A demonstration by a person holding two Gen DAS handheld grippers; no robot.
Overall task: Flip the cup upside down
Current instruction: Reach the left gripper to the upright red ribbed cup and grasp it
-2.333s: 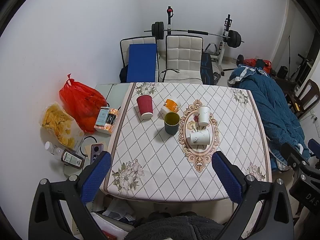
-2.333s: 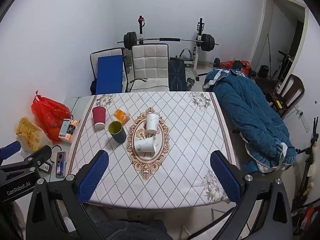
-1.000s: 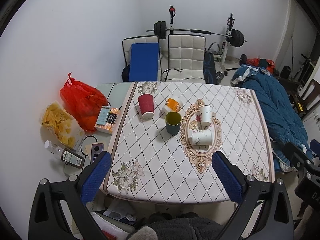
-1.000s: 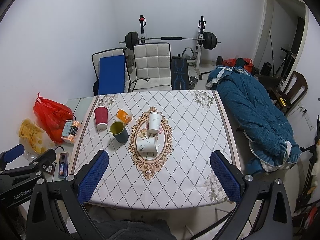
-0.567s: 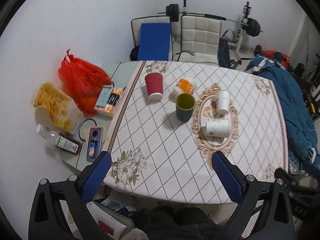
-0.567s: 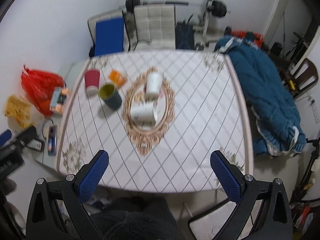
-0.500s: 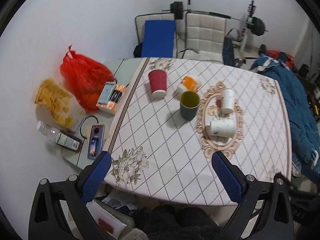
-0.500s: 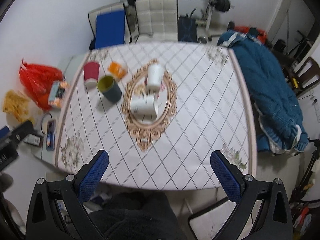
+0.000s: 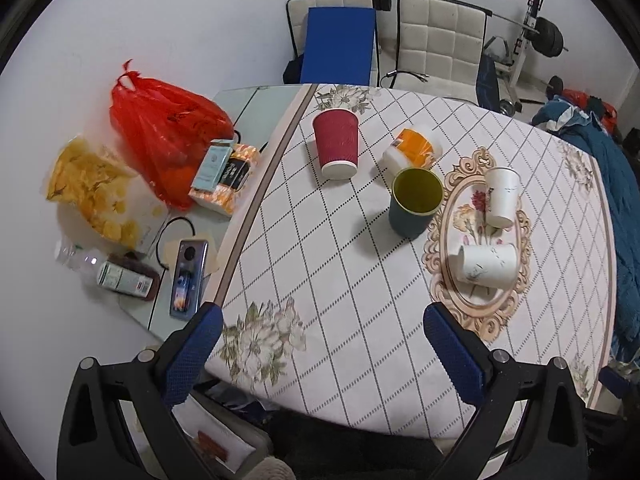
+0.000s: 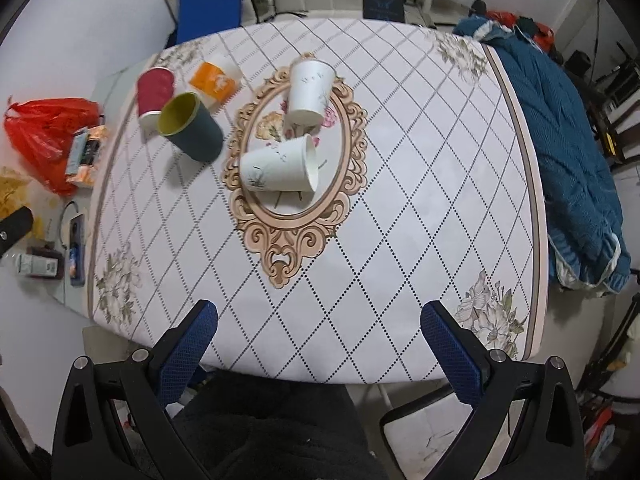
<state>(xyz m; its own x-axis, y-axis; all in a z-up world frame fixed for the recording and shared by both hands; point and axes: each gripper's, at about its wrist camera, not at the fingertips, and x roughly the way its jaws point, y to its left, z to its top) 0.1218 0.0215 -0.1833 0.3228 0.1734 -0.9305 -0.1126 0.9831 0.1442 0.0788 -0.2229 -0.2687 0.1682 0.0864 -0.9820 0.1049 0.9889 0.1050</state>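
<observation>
Both claws stand wide and hold nothing: the left claw [image 9: 322, 340] hangs over the near edge of the worktop [image 9: 344, 280], and the right claw [image 10: 318, 334] hangs over the same edge further right. Since a moment ago both have tipped downward and come closer, so the cups sit larger and lower in each view; none of the cups has shifted.

The dark green cup [image 9: 414, 202] stands upright, mouth up, with a yellow-green inside that looks empty, just left of the ornate oval print. Inside that oval a white paper cup [image 10: 280, 166] lies on its side, its mouth toward the right in the right wrist view, and a second white paper cup [image 10: 310, 86] stands inverted behind it. Further left a red ribbed paper cup [image 9: 336, 142] stands mouth down, and an orange-and-white container [image 9: 414, 148] lies on its side just behind the green cup.

Beyond the cloth's left edge lie a red plastic bag [image 9: 160, 120], a clear bag of yellow chips [image 9: 94, 192], a small bottle [image 9: 120, 278] and a phone [image 9: 188, 276]. A blue quilt [image 10: 560, 140] lies to the right.
</observation>
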